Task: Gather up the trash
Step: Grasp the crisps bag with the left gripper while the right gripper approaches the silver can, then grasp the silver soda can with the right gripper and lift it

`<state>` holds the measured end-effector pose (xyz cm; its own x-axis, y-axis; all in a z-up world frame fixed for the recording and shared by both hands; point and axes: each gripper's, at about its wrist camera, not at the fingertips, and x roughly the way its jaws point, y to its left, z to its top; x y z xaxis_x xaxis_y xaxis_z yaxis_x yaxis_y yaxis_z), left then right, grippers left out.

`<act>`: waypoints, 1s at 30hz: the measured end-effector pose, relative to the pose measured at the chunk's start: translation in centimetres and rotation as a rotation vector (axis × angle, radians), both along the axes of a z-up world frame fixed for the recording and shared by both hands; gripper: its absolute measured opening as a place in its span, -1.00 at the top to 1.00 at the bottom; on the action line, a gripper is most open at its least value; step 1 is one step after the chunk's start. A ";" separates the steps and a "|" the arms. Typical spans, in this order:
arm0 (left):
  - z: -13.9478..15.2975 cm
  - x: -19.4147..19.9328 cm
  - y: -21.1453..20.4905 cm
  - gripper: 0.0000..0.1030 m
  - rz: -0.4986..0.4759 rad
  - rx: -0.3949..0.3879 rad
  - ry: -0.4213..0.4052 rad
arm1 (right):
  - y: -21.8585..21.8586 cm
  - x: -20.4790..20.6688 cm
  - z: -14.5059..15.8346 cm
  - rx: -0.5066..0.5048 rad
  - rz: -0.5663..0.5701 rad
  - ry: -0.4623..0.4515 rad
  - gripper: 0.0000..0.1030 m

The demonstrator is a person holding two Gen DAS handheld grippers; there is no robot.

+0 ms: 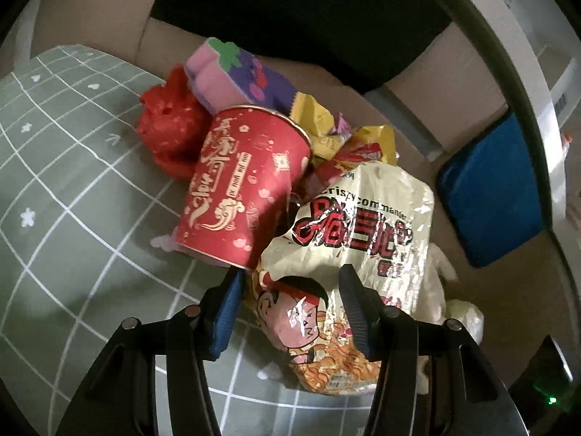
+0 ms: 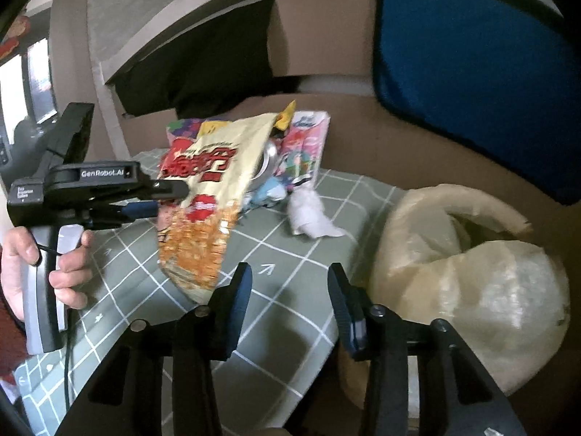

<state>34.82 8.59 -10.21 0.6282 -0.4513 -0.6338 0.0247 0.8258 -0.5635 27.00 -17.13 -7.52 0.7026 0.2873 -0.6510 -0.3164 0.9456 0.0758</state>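
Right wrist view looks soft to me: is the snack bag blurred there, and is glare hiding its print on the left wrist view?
Right wrist view: snack bag smeared by motion blur, print barely legible. Left wrist view: sharp, foil glare patches on it, lettering mostly readable; corners dark.

— Colours? 
— Cream snack bag [image 1: 348,254] with red lettering; red paper cup [image 1: 243,189] with gold script.
— Surface? 
— Grey-green mat [image 1: 72,189], white grid. Blue cushion [image 1: 497,196] by its edge.
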 end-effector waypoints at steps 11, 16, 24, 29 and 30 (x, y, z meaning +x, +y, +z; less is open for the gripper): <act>2.6 -3.7 -0.1 0.94 -0.007 0.061 -0.023 | 0.8 0.3 -1.0 0.001 0.013 0.050 0.39; 6.1 -7.0 2.2 0.95 0.097 0.196 -0.133 | 0.6 0.7 0.5 -0.020 0.007 0.004 0.39; 6.6 -9.3 1.9 0.95 0.118 0.338 -0.198 | 1.5 5.1 3.1 0.080 0.032 0.000 0.36; 6.0 -9.4 2.6 0.94 0.133 0.325 -0.191 | 3.6 8.2 4.9 0.151 0.046 -0.030 0.17; 5.8 -9.4 2.8 0.94 0.136 0.319 -0.187 | 4.1 9.2 5.1 0.158 0.034 -0.035 0.11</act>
